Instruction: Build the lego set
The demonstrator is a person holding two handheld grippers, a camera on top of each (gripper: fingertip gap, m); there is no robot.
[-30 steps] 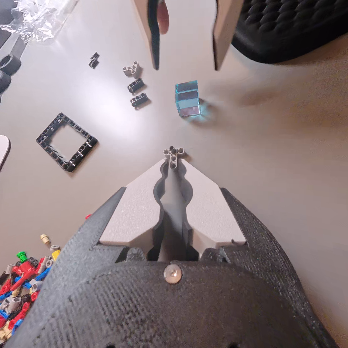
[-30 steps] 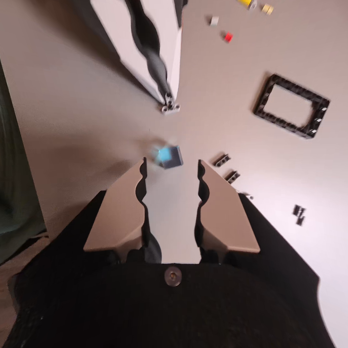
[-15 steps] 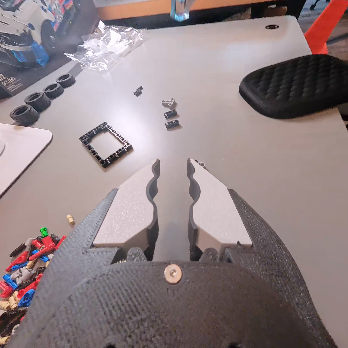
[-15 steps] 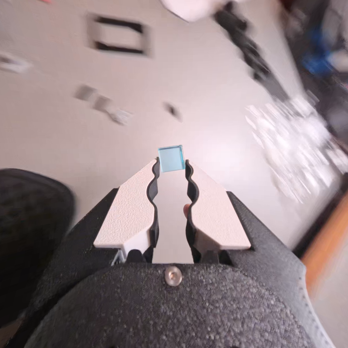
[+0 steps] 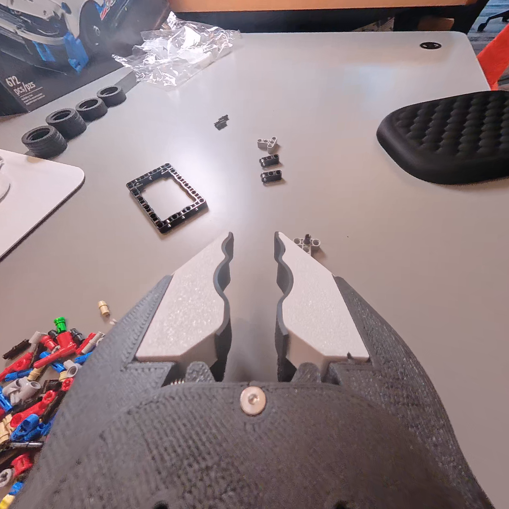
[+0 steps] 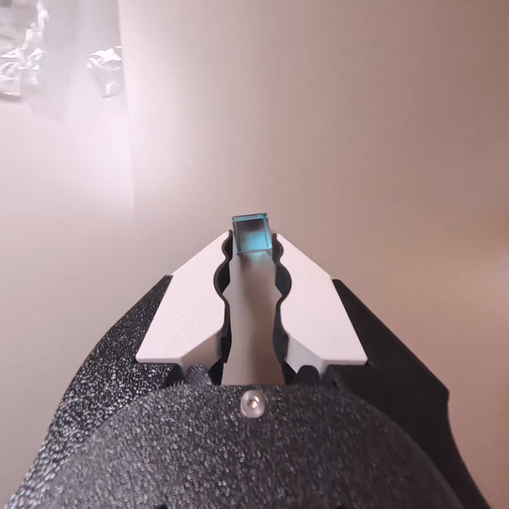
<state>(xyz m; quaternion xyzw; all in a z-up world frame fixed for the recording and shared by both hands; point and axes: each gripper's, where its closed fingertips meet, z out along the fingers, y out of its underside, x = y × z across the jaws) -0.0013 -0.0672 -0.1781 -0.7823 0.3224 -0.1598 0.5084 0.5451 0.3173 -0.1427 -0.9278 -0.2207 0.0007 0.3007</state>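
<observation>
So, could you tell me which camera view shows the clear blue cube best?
The right wrist view: the clear blue cube sits sharp and central, pinched between the right gripper fingertips. The left wrist view does not show it.

An office: grey desk [image 5: 330,82] (cable grommet [image 5: 430,45]), swivel chair base [image 5: 493,20].

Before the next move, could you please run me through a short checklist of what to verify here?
1. Right gripper shut on the translucent blue cube: ok.
2. Cube seated squarely at the fingertips: ok, though only at the very tips.
3. Left gripper open and empty: ok.
4. Grey T-shaped piece with its dark pin resting on the table, beside the left gripper's right finger: ok.
5. Black frame unobstructed: ok.
6. Where the cube should go: cannot tell.
</observation>
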